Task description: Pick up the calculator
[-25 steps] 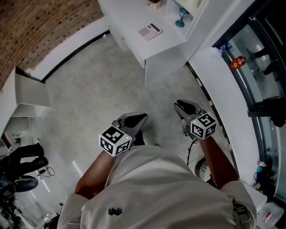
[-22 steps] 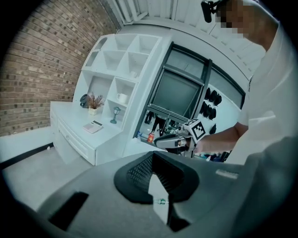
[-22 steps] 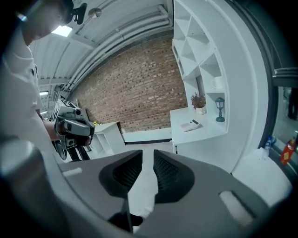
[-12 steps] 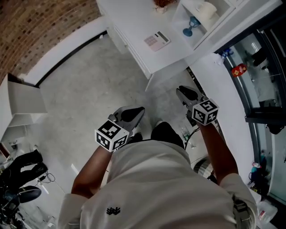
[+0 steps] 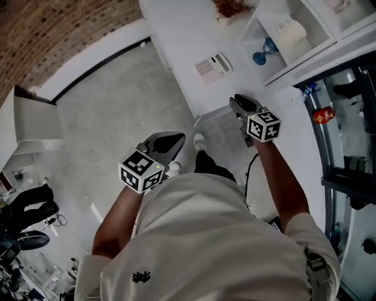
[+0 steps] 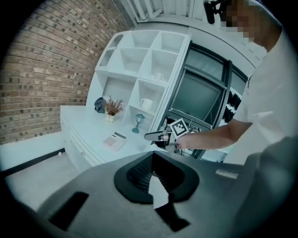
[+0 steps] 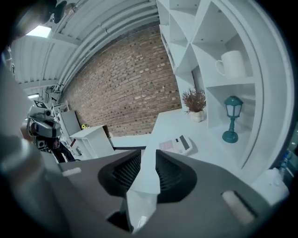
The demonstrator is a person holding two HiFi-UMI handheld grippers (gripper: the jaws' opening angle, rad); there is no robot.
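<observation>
The calculator [image 5: 213,67] is pale with a pinkish keypad and a dark display, and it lies flat on the white counter [image 5: 176,29]. It also shows in the left gripper view [image 6: 115,141] and in the right gripper view [image 7: 176,145], ahead of the jaws. My right gripper [image 5: 239,101] hovers at the counter's near edge, short of the calculator. Its jaws are opening with nothing between them [image 7: 148,155]. My left gripper [image 5: 176,140] hangs lower and further left over the floor, shut and empty [image 6: 153,160]. From there the right gripper [image 6: 156,136] appears beside the counter.
White cubby shelves stand on the counter's right, holding a teal lamp ornament [image 5: 262,56] and a white mug [image 5: 291,30]. A dried plant in a pot [image 5: 226,9] sits behind the calculator. A brick wall [image 5: 53,29] runs at the left, glass doors [image 5: 346,117] at the right.
The person has walked toward the counter, which with the calculator now lies closer in the head view. Both grippers moved forward, and the right one now reaches the counter's edge.
</observation>
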